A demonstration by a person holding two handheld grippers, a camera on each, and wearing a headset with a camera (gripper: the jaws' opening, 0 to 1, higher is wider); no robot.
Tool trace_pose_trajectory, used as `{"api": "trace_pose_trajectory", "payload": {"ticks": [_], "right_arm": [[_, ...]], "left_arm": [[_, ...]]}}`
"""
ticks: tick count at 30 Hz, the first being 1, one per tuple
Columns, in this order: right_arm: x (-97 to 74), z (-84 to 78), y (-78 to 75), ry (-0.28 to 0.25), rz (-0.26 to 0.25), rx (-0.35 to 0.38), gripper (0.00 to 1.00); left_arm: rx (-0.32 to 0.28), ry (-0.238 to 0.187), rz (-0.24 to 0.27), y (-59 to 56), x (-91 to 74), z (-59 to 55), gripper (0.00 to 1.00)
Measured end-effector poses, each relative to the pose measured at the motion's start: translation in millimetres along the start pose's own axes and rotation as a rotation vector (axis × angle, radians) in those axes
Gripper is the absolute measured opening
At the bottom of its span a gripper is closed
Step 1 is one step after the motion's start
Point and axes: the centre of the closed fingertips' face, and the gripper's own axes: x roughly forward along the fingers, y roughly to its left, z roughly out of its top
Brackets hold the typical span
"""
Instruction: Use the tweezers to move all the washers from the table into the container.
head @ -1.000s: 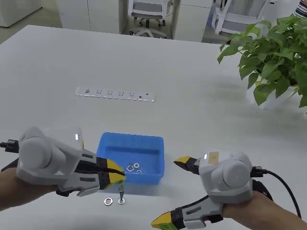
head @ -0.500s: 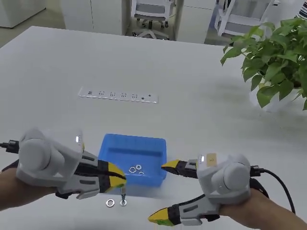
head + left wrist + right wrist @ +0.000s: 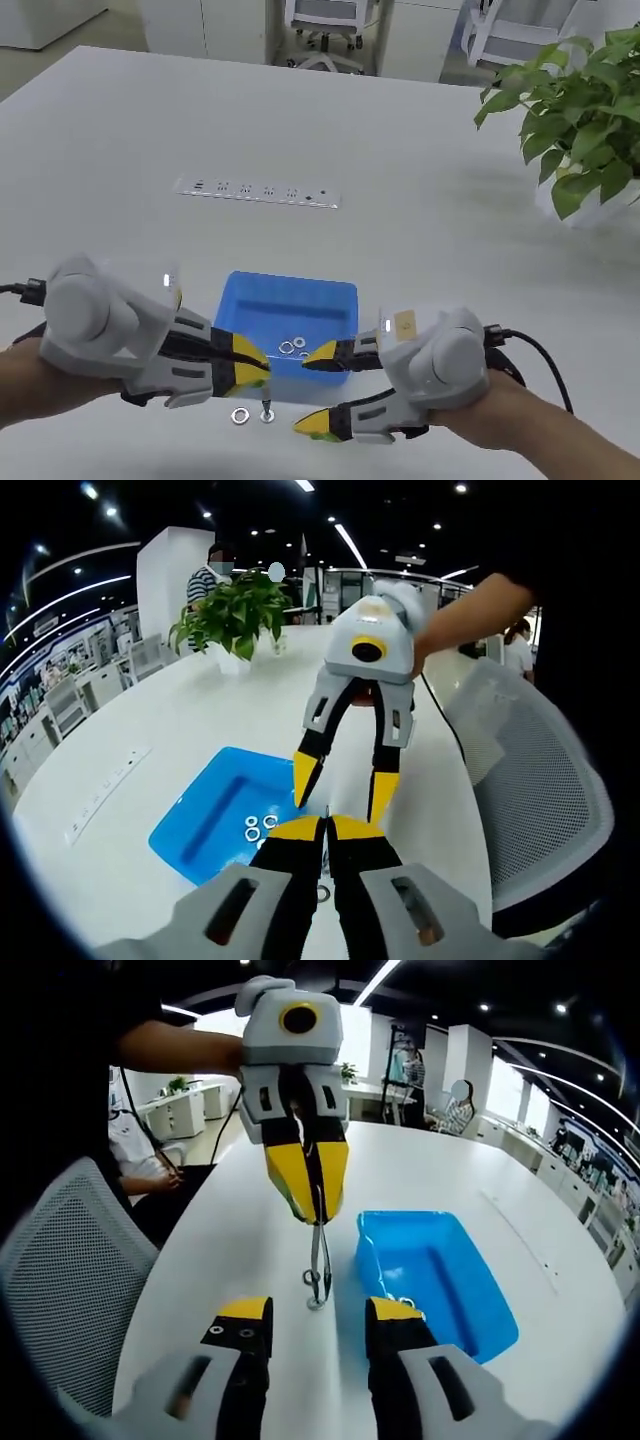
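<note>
Left tongs point(image 3: 256, 365) are clenched on the tweezers point(image 3: 320, 1242), which hang point-down toward the bench point(image 3: 120, 130). We see the tweezer tips at a loose washer point(image 3: 266, 416) on the bench, just in front of the near wall of the blue container point(image 3: 300, 300). We cannot tell whether the tips grip it. A second loose washer point(image 3: 240, 416) lies just beside the first, on the side away from the right tongs. Several collected washers point(image 3: 293, 347) lie inside the container, close to its near wall.

Right tongs point(image 3: 314, 390) are released, jaws spread wide. In the head view one jaw tip sits at the container's near edge and the other over bare bench below it. The two tongs face each other, near but apart. In the right gripper view the tweezer tips and both loose washers lie ahead, between its own spread jaws.

A white power strip point(image 3: 258, 192) lies well beyond the container. A potted plant point(image 3: 585, 110) stands at the far right of the bench.
</note>
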Motion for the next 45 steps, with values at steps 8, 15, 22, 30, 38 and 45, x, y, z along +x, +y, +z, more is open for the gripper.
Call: {"api": "trace_pose_trajectory", "payload": {"ticks": [8, 15, 22, 30, 38, 45], "right_arm": [[14.2, 3.2, -2.5, -0.002, 0.034, -0.038, 0.28], [26.6, 5.1, -1.8, 0.013, 0.072, -0.068, 0.2], [35.2, 6.3, -1.3, 0.033, 0.1, -0.108, 0.13], [36.3, 4.1, 0.4, 0.053, 0.117, -0.119, 0.1], [36.0, 3.8, -0.5, 0.056, 0.109, -0.106, 0.08], [35.1, 5.3, -0.9, 0.052, 0.105, -0.097, 0.09]], "left_arm": [[-0.007, -0.003, -0.009, 1.9, 1.0, 1.0, 0.06], [-0.005, -0.003, -0.023, 1.8, 1.9, 1.3, 0.06], [-0.009, -0.006, -0.031, 0.6, 2.4, 2.0, 0.06], [-0.01, -0.007, -0.03, 0.5, 3.1, 3.7, 0.06], [-0.008, -0.002, -0.022, 4.7, 2.7, 1.1, 0.06], [-0.022, -0.008, -0.007, 6.0, 1.2, 3.1, 0.08]]}}
